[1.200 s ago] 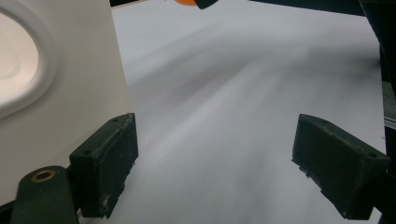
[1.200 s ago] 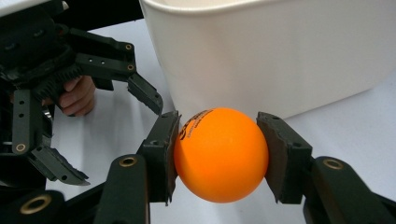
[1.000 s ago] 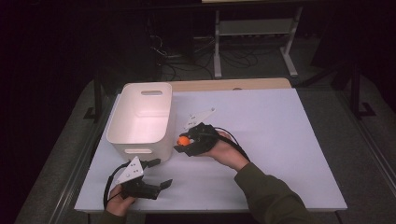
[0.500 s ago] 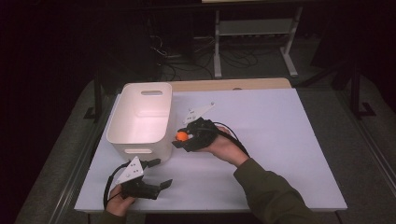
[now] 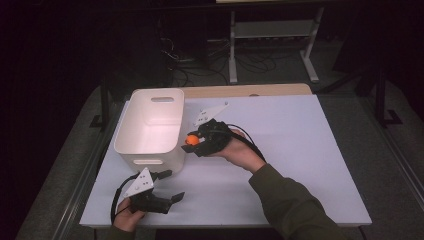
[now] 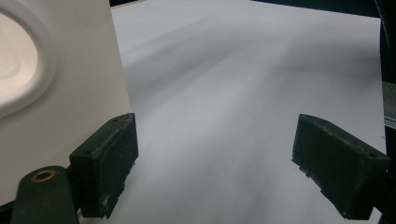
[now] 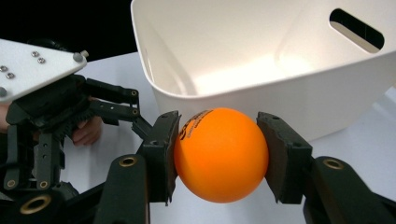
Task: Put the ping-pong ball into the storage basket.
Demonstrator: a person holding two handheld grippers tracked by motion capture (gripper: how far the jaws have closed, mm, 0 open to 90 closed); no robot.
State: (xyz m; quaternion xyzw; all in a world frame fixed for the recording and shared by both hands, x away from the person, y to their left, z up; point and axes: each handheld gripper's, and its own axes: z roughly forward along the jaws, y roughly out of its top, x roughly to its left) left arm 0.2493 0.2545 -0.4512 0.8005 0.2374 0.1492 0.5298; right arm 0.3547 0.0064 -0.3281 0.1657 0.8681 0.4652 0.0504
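Right tongs [image 7: 219,156] gripping orange ball [image 7: 220,154] beside white bin [image 5: 150,125], likely for dropping in; left tongs [image 5: 167,186] idling wide open, empty.

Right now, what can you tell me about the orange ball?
The ball is small, round, smooth and bright orange, like plastic, with dark print near its top. The right tool pinches it from both sides, holding it off the white table beside the white bin, near the rim. Only the tool's pads touch it.
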